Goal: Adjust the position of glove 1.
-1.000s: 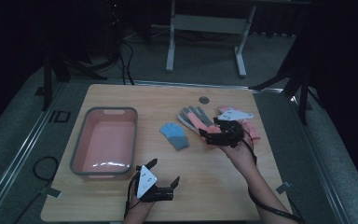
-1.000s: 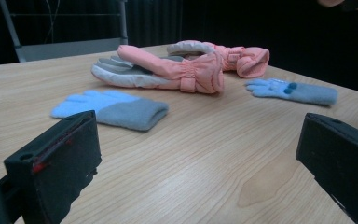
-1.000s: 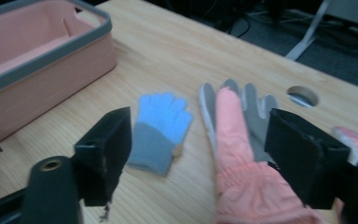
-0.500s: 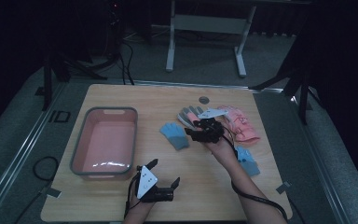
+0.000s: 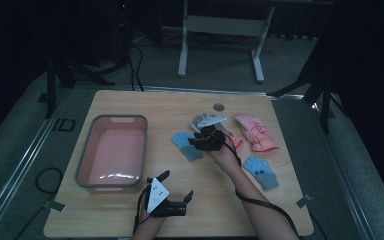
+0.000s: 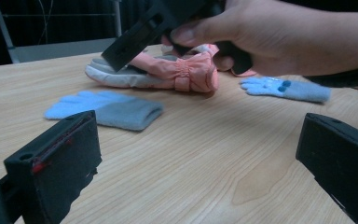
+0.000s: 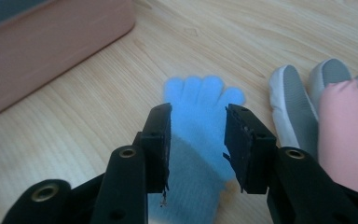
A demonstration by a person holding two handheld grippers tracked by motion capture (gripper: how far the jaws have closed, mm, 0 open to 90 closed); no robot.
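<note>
Right tongs [image 7: 198, 149] hang over the blue glove [image 7: 200, 140] near the middle of the table [image 5: 130, 215], their jaws part-spread and straddling it just behind the fingers. The jaws have just been closing, with the glove between them, though the pads do not seem to press the fabric yet. Beside it lies a pink-and-grey mitten [image 7: 335, 126]; the pink tub [image 5: 111, 152] waits further left, and 1 more blue glove [image 5: 261, 171] sits near the person's forearm. Left tongs [image 5: 172, 192] rest near the front edge, jaws wide apart and holding nothing. Judging by this, the grab is under way; next comes lowering onto the fabric, pinching firmly, then lifting, probably toward the tub.
</note>
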